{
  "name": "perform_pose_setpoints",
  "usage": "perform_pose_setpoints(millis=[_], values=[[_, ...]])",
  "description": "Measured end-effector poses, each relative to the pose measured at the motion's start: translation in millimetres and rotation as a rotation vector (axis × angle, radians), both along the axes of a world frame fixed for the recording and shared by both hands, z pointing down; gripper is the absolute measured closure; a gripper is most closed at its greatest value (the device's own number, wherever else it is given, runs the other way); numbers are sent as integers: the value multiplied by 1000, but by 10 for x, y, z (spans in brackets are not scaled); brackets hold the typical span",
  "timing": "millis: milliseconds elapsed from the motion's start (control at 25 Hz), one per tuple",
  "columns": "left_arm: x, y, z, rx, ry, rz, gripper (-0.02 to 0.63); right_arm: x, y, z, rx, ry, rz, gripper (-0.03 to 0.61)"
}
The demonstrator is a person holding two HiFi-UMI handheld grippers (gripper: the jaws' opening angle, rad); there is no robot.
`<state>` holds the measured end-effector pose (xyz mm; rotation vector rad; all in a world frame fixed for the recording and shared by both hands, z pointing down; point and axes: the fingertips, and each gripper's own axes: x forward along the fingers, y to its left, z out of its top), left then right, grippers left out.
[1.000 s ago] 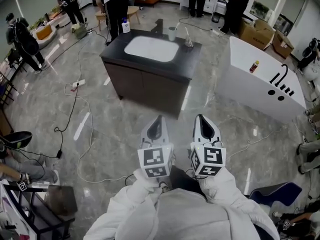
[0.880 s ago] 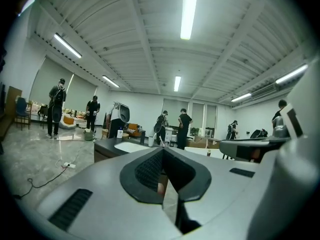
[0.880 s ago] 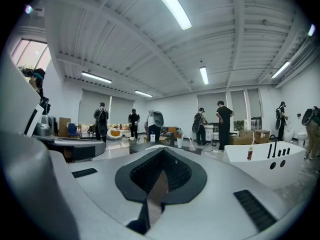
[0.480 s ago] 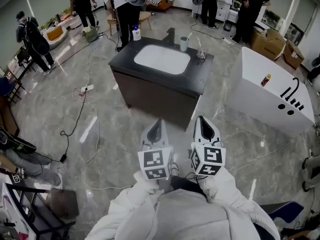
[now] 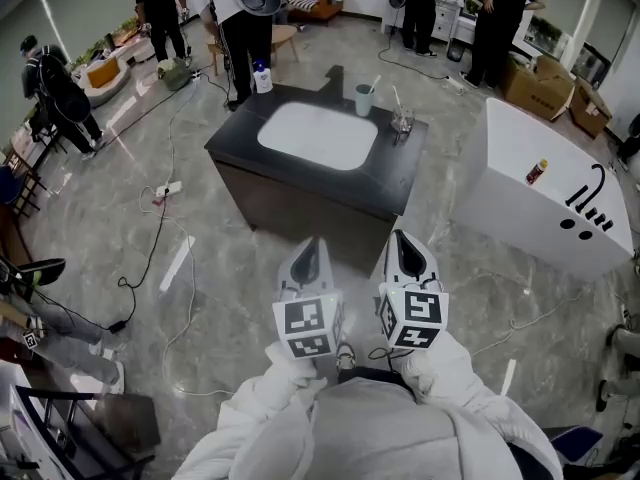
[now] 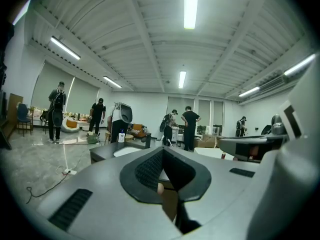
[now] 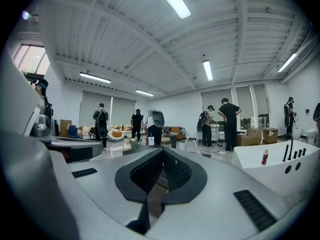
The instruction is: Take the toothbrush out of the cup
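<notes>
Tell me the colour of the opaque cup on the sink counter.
Pale green; the cup shows best in the head view.

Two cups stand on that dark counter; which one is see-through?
The glass at the counter's right corner, nearest the white bathtub. The other cup, behind the basin, is opaque pale green.

The head view looks steeply down from above the person, with the left gripper (image 5: pixel 312 248) and the right gripper (image 5: pixel 402 240) close at its bottom edge and the dark tabletop (image 5: pixel 392 168) well ahead. Each gripper view sits low, looks along its own fingers (image 6: pixel 145 170), and faces nearly level toward that same far tabletop. The head and right gripper views also share the white bathtub (image 5: pixel 520 193).
</notes>
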<state>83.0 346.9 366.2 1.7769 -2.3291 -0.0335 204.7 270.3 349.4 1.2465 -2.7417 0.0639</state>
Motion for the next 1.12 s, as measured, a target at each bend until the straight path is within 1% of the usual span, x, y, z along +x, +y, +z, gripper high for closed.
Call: perform_pose_setpoints(millis=[200,560,720,840,1120], values=[[-91,-460,17,-1,-4,10,617,-94,-458,58,-9,5,4,555],[-276,-1062,170,-47,-14,0,617,-223,-1140,195,-38,5,5,555],[-349,-1217,193,-66,-21,-15,617,-333,-1295,211,-49,-9,-13,555],[-329,-1311,199,-77,-28,-3,617,-381,-1344,202,-49,-19,-25,555],[-300,-1461,213,-82,-41,29,617,-304,-1479,306,-76,-14,11,555]])
